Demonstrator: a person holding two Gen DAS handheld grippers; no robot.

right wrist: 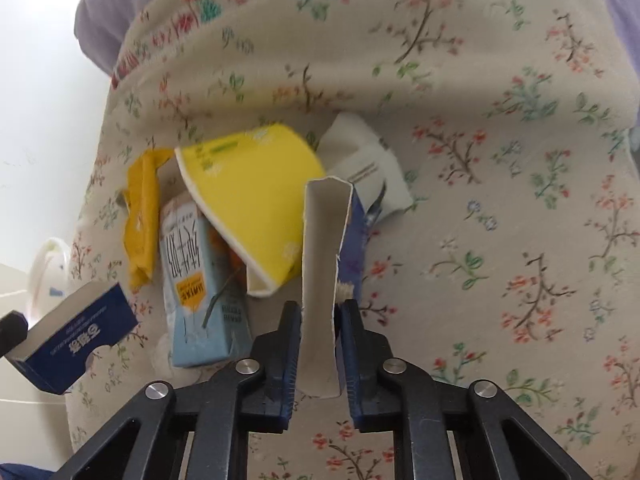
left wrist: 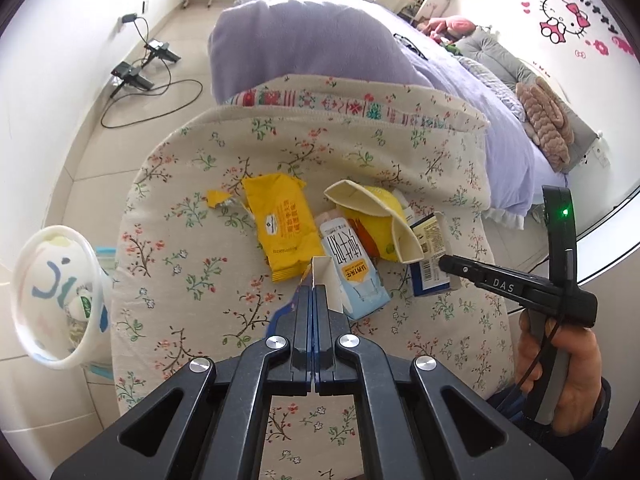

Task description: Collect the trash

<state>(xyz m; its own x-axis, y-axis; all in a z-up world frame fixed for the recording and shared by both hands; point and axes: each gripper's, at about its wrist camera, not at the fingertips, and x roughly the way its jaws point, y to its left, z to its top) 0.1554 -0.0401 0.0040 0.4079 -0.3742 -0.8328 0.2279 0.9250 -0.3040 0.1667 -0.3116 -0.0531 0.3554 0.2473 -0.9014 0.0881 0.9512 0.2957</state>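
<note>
left gripper pinches blue box, lifted left of milk carton | right gripper pinches second box right of carton | yellow cup on carton | bin far left, off table

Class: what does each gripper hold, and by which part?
Left gripper: blue carton, by a flap edge. Right gripper: another blue carton, by its open end's walls.

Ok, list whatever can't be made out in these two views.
- Left wrist: the box in the left hand-held gripper is mostly hidden by its fingers.
- Left wrist: the bin contents, blurred at the edge.
- Right wrist: the white packet, blurred, behind the yellow cup.
</note>
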